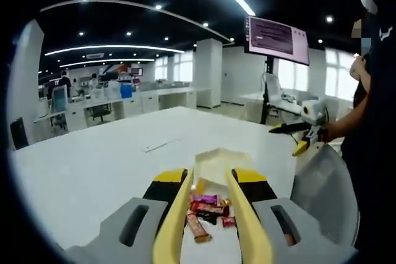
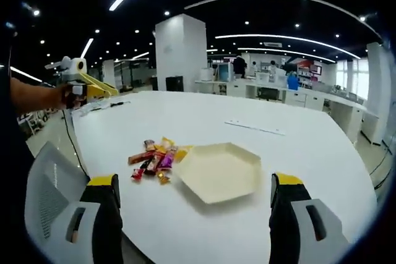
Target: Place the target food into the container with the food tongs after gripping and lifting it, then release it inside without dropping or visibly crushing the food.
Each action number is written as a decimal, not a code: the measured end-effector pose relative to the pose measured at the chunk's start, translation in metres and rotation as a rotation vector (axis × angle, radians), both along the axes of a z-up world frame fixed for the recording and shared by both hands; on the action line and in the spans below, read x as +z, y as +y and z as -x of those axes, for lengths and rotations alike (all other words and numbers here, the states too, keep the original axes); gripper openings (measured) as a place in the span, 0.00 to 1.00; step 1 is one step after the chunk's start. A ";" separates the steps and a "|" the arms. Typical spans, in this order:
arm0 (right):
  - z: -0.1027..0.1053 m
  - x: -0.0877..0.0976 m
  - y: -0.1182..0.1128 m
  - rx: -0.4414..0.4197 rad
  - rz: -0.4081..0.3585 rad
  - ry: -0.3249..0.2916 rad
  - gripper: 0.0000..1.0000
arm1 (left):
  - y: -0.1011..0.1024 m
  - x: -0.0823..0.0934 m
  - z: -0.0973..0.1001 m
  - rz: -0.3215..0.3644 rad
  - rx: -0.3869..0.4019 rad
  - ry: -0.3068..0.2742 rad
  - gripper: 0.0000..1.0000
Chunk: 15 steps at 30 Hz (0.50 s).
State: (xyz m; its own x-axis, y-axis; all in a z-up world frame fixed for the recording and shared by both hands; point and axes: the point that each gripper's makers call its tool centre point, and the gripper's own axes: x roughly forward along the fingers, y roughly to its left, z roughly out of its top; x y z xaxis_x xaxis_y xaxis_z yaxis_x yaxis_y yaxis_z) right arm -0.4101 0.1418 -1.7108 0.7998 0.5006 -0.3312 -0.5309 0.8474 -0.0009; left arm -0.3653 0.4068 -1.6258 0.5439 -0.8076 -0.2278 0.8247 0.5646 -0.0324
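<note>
right now a little heap of wrapped snacks point(image 2: 154, 159) lies on the white table point(image 2: 204, 115), touching the left edge of a pale hexagonal container point(image 2: 216, 171) in the right gripper view. the container holds nothing. in the left gripper view the same snacks point(image 1: 207, 211) show between two long yellow tong arms, with the container point(image 1: 219, 164) just beyond them.

the left gripper point(image 1: 211, 214) carries the yellow food tongs point(image 1: 173, 221), whose arms stand a little apart on either side of the heap (whether they touch any wrapper, i cannot tell). the right gripper point(image 2: 195, 214) has its black, yellow-tipped jaws spread wide, hovering near the table's edge, well apart from the food and holding nothing.

a person's hand point(image 2: 62, 96) holds the left gripper across the table in the right gripper view. a grey mesh chair point(image 2: 52, 196) stands by the near edge. a monitor point(image 1: 276, 39) on a stand rises behind the table.
</note>
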 end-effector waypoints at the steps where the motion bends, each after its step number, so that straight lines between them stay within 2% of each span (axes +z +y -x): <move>1: 0.001 -0.002 0.001 -0.001 0.002 0.000 1.00 | -0.001 -0.003 0.001 -0.003 -0.004 0.006 0.25; 4: 0.007 -0.009 0.001 0.002 0.031 0.010 0.99 | -0.004 -0.016 0.005 -0.024 -0.019 0.028 0.25; 15: 0.003 0.001 0.007 -0.011 0.013 -0.007 0.99 | -0.012 -0.050 0.012 -0.085 -0.059 0.073 0.24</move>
